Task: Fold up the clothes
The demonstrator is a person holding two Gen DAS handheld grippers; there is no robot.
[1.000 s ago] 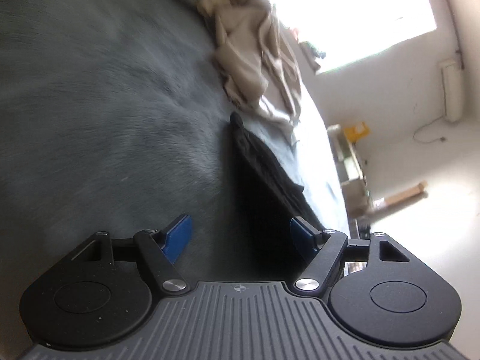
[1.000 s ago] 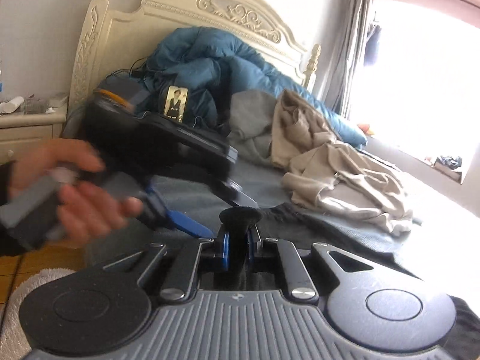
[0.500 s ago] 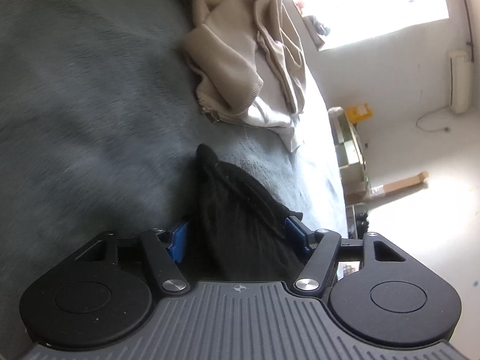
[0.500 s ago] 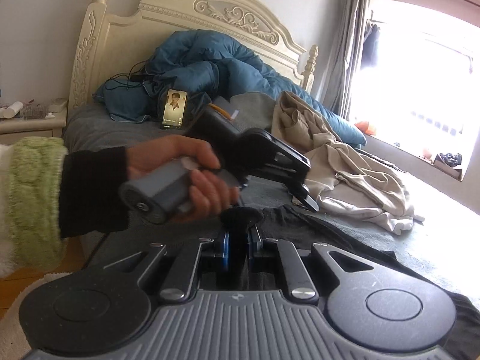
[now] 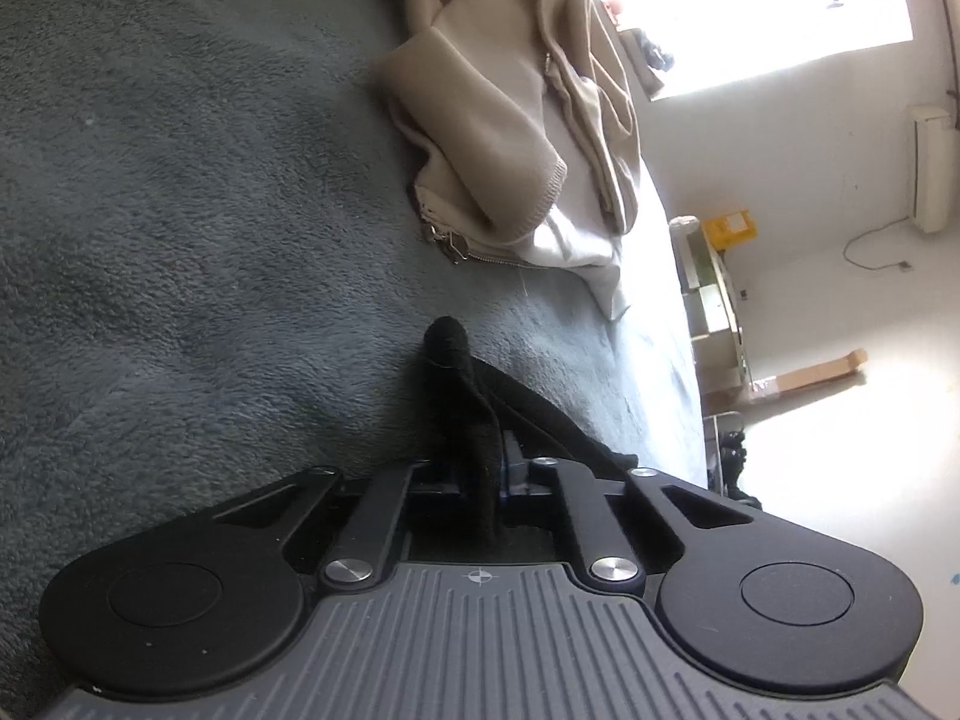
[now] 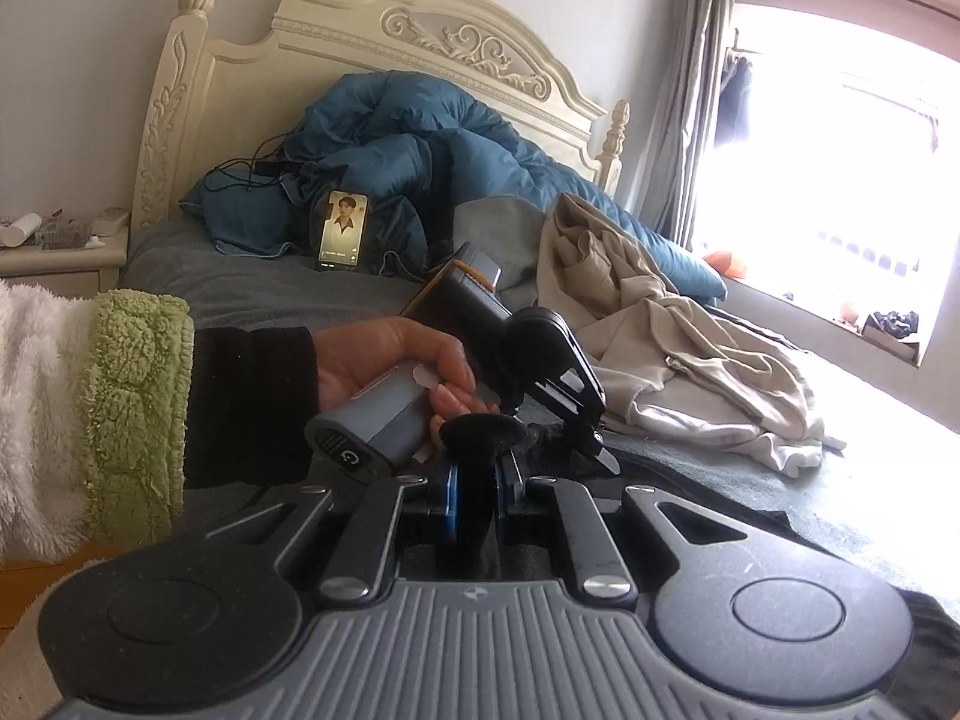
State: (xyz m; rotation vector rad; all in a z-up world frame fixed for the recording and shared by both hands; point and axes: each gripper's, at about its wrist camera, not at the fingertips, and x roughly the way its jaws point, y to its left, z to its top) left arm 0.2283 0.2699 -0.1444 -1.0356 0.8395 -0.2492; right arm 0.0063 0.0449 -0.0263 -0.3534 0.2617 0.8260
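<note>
Pinching separate folds of one black garment [image 5: 474,420], left gripper [image 5: 480,474] and right gripper [image 6: 477,498] stand close, its length trailing rightward.

A black garment [image 5: 462,396] lies on the grey-blue fleece bedcover [image 5: 180,210], beige clothes [image 5: 498,138] at one o'clock.

Fleecy sleeve [image 6: 90,420] — green-edged, black cuff

Left gripper [image 5: 480,474] clamps black fabric [image 5: 462,396]; right gripper [image 6: 477,492] pinches the same cloth, near the left hand [image 6: 396,366].
</note>
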